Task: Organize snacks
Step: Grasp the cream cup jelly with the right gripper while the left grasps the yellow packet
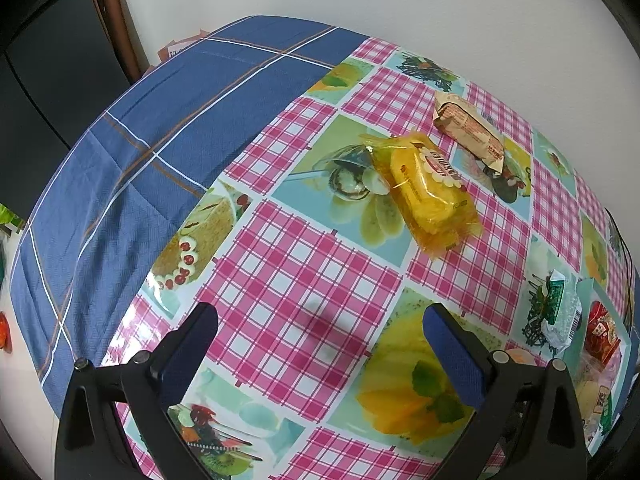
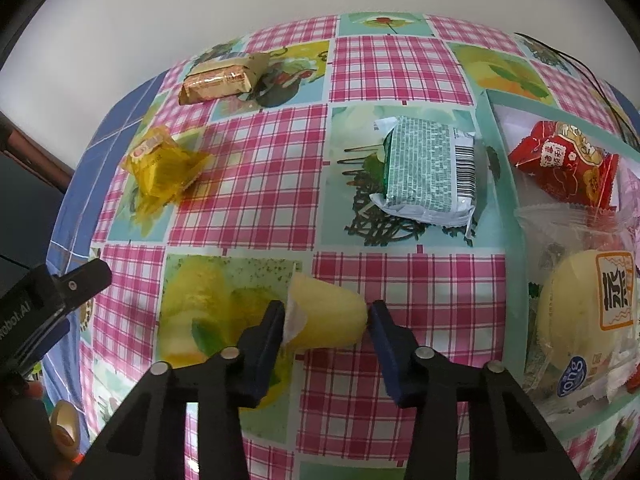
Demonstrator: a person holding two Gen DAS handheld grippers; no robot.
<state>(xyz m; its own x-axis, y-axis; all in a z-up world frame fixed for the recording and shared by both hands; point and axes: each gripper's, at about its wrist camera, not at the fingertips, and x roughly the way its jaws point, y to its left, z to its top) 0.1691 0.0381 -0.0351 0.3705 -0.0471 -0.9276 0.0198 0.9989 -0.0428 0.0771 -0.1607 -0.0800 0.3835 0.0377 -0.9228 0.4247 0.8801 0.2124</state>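
Note:
My right gripper [image 2: 326,312] is shut on a pale yellow wrapped snack [image 2: 332,320], which lies crosswise between its blue pads, low over the tablecloth. The left gripper [image 1: 320,314] stands open above the pink-checked cloth with nothing between its fingers. Farther off lie a yellow packet [image 1: 424,188] [image 2: 164,168] and a gold-brown packet [image 1: 470,128] [image 2: 218,78]. A green-and-white packet [image 2: 430,168] [image 1: 560,304] sits just left of a teal box [image 2: 498,148]. Inside the box are a red packet [image 2: 568,160] and a clear bag with a yellow cake [image 2: 580,312].
A fruit-patterned oilcloth [image 1: 300,272] covers the table, with a blue checked cloth [image 1: 140,140] to its left. A white wall stands behind. The left gripper's black body [image 2: 56,300] shows at the left edge of the right wrist view, a tape roll [image 2: 64,424] below it.

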